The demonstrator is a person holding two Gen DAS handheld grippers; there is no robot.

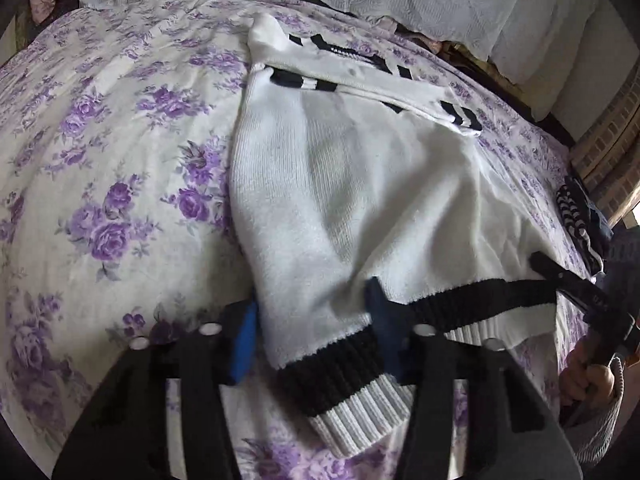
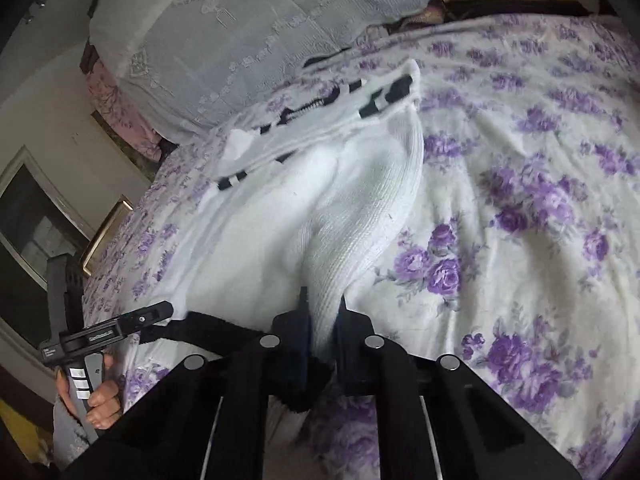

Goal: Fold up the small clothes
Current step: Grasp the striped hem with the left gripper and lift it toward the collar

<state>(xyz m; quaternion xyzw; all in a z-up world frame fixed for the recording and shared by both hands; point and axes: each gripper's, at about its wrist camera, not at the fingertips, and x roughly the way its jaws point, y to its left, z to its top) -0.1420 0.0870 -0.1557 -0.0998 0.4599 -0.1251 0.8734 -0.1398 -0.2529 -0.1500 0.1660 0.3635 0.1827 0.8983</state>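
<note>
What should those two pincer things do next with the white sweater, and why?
Probably lift the black-and-white ribbed hem and carry it toward the collar end. The right gripper is already pinched on that edge, the left gripper straddles it, and the sweater lies lengthwise on the bed.

The sweater's [image 2: 304, 216] hem vanishes behind the right gripper [image 2: 322, 320]; a dark striped garment [image 1: 576, 216], possibly folded, is cut off at the edge.
</note>
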